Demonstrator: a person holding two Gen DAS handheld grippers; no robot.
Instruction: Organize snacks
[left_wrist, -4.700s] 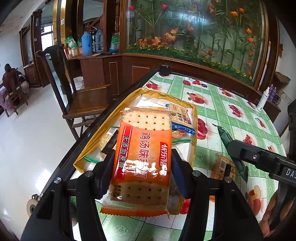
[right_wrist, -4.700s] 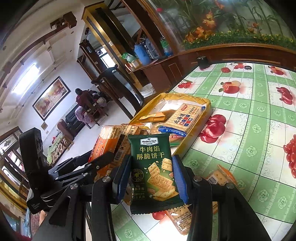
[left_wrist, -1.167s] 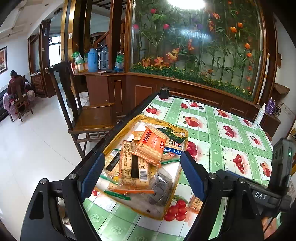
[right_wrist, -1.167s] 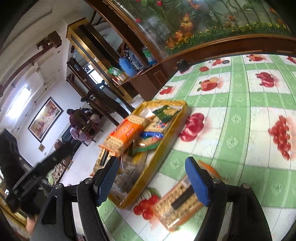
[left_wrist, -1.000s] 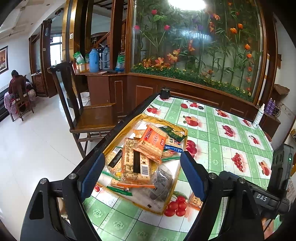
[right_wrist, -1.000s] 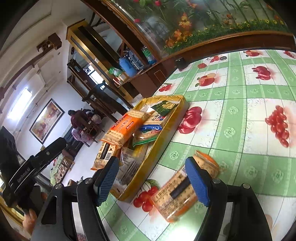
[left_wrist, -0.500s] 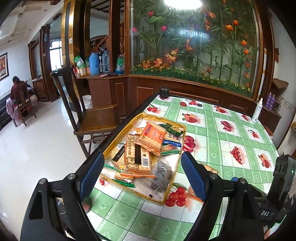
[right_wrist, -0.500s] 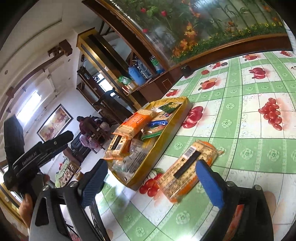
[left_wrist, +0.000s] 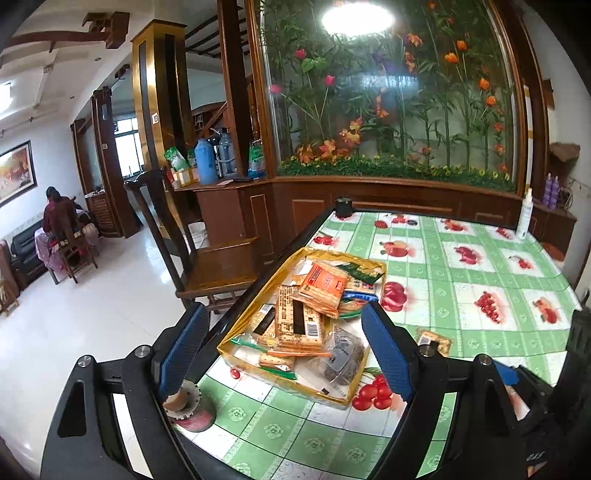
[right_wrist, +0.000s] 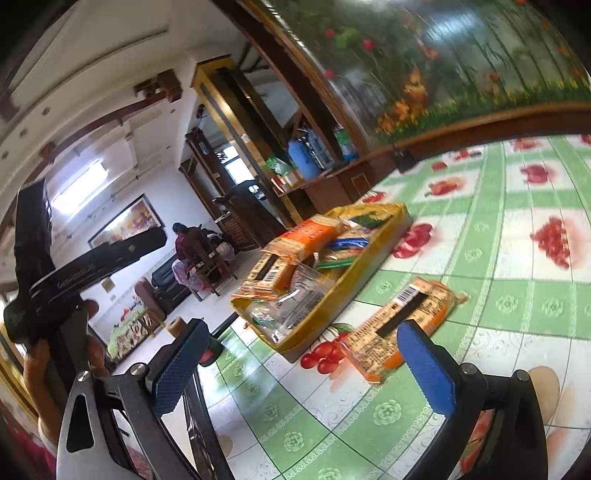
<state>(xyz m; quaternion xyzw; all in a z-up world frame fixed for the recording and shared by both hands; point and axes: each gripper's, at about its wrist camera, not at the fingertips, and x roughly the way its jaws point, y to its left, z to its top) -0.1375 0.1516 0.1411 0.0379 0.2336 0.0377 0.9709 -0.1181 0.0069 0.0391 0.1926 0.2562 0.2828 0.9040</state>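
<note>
Right gripper (right_wrist: 299, 365), blue-padded jaws opening wide, nothing between them. Just ahead on the green-checked fruit-print tablecloth (right_wrist: 517, 306) lies the orange flat cracker packet (right_wrist: 400, 325), barcode up, long axis slanting from near-left to far-right, beside the yellow shallow tray (right_wrist: 354, 280) but outside it. Left gripper (left_wrist: 284, 354) spread, empty, aimed at the tray's piled snack packets (left_wrist: 314, 310). Right hand is nearer the loose packet; likely its pick next.
</note>
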